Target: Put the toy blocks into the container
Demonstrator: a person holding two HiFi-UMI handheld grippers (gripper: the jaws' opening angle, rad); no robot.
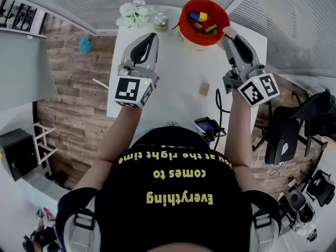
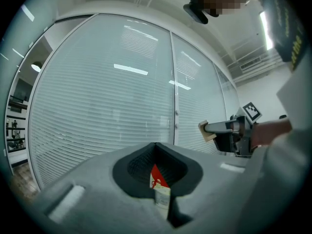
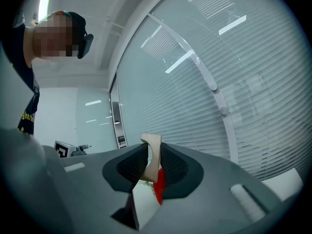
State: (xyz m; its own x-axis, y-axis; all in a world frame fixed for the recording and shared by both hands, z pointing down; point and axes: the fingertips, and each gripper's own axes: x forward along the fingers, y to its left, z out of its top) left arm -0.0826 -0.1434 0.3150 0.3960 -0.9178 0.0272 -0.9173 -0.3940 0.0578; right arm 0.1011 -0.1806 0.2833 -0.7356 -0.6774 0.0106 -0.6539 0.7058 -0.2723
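Observation:
The red container [image 1: 185, 22] stands at the table's far edge with several coloured toy blocks [image 1: 202, 21] inside. My right gripper [image 1: 231, 35] is shut on a tan wooden block [image 1: 229, 32], held at the container's right rim; in the right gripper view that block [image 3: 152, 152] sits upright between the dark pads. It also shows in the left gripper view as a tan block [image 2: 206, 130] at the other gripper's tip. My left gripper [image 1: 151, 40] hovers left of the container, its jaws together with nothing in them. Another tan block [image 1: 204, 88] lies on the white table [image 1: 173, 83].
White flowers [image 1: 133, 13] and a small tin [image 1: 160, 21] stand at the table's far left, close to the container. A small screen device [image 1: 207, 125] with a black cable [image 1: 219, 100] lies at the near edge. An office chair [image 1: 286, 133] is at the right.

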